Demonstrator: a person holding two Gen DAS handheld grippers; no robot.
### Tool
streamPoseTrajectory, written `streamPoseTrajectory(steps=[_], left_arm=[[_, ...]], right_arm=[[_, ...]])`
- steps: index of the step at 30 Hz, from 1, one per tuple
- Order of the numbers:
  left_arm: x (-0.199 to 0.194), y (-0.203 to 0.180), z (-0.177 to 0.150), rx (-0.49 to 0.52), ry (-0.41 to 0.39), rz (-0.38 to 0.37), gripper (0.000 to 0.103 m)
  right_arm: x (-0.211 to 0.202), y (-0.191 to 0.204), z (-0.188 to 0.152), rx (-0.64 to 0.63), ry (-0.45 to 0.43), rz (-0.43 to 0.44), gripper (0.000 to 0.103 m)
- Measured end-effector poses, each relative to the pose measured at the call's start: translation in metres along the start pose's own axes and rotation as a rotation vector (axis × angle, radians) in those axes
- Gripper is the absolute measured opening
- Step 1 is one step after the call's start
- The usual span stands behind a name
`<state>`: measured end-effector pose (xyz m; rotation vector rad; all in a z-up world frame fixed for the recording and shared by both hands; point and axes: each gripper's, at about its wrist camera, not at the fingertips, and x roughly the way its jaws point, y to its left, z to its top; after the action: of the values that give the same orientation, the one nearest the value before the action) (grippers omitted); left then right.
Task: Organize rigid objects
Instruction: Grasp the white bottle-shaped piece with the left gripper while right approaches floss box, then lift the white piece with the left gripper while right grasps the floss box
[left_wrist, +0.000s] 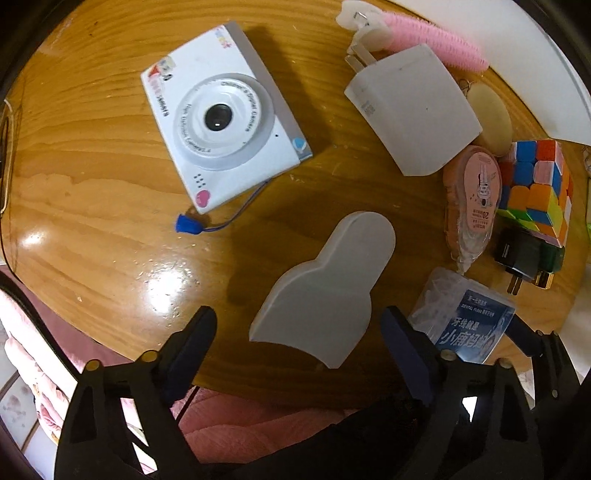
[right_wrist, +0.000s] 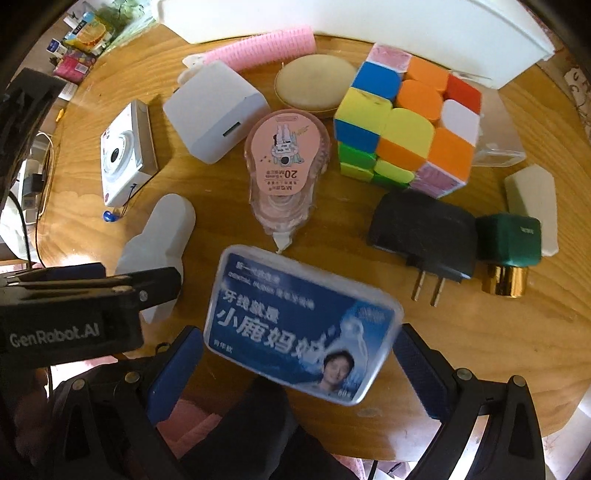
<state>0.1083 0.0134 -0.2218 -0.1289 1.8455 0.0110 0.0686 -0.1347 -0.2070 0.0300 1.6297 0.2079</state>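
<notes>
Blue-labelled floss box (right_wrist: 303, 325) with Chinese print, near table (right_wrist: 480, 332) front edge, sits between wide right tool (right_wrist: 299, 369) pads, untouched. Left tool (left_wrist: 299, 354), "GenRobot.AI", jaws wide, straddles white bottle-shaped piece (left_wrist: 325, 288). Camera (left_wrist: 221, 118) reads "Digital Camera".

My right claw (right_wrist: 299, 354) hangs over the counter (right_wrist: 480, 332), jaws wide, the blue floss box (right_wrist: 295, 325) between them; contact I can't tell. Left claw (right_wrist: 110, 291) sits at the left edge over a white bottle-shaped piece (right_wrist: 159, 236). Beyond the box: pink correction tape (right_wrist: 286, 162), colour cube (right_wrist: 406, 122), black plug (right_wrist: 424, 232), green-and-gold cap (right_wrist: 511, 245), white charger (right_wrist: 214, 110), toy camera (right_wrist: 123, 151), pink roller (right_wrist: 266, 48).
</notes>
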Motion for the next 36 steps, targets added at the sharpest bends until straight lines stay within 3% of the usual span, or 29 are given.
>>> streamPoseTrajectory(steps=[5,11,15,27,36], left_arm=[[0.018,-0.004,0.010,0.000,0.040,-0.022,0.070],[0.033,-0.024,0.030,-0.004,0.046,-0.024,0.069],[0.027,-0.021,0.027,-0.006,0.042,-0.039,0.069],[0.015,-0.025,0.007,0.015,-0.003,-0.061,0.069],[-0.006,-0.020,-0.022,0.029,-0.079,-0.079,0.069]], right_arm=[[0.006,0.008,0.019,0.001,0.015,0.005,0.102],[0.011,0.006,0.039,-0.002,0.030,0.009,0.102],[0.012,0.003,0.043,-0.005,0.029,0.012,0.101],[0.012,0.004,0.011,-0.032,0.011,-0.001,0.101],[-0.004,0.009,-0.015,-0.024,-0.055,-0.021,0.101]])
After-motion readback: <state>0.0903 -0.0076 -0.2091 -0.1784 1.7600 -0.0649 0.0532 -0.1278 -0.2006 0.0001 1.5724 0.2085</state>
